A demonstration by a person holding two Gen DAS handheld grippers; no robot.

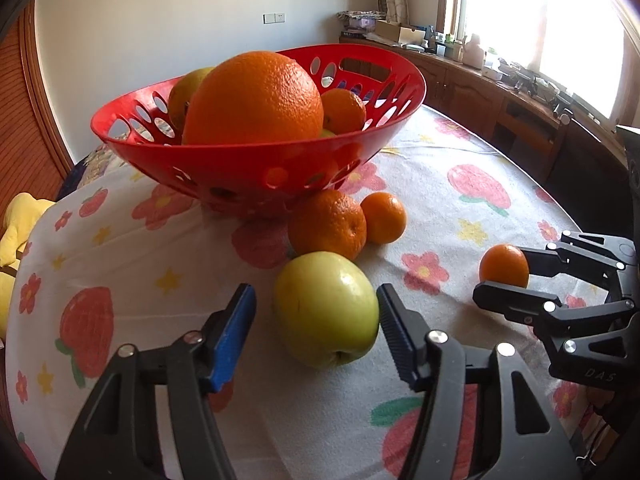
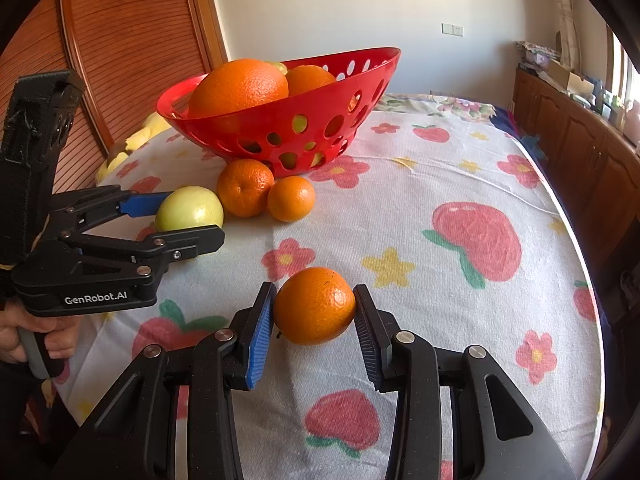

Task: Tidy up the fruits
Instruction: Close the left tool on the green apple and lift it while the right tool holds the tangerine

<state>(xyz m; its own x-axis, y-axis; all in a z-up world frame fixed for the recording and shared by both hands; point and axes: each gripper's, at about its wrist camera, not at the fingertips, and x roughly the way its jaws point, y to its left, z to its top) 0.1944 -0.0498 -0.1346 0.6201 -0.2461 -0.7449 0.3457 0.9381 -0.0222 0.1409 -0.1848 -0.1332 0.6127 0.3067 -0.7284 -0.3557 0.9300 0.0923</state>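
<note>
Inside red basket (image 1: pixel 256 168), oranges (image 1: pixel 256 96); left gripper (image 1: pixel 316 312) spread, right gripper (image 2: pixel 314 312) pinching tangerine (image 2: pixel 314 306).

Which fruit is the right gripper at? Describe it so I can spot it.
Start at the red basket. Two oranges and a green apple lie close to it. The small orange lies alone, nearer the table's edge, between the right gripper fingers.

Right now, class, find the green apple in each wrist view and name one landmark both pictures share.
Left wrist view: the green apple lies low and centre on the tablecloth, between the left gripper's open fingers.
Right wrist view: the green apple is at mid-left, with the left gripper around it.
Shared landmark: the red basket behind it, holding a large orange.
</note>
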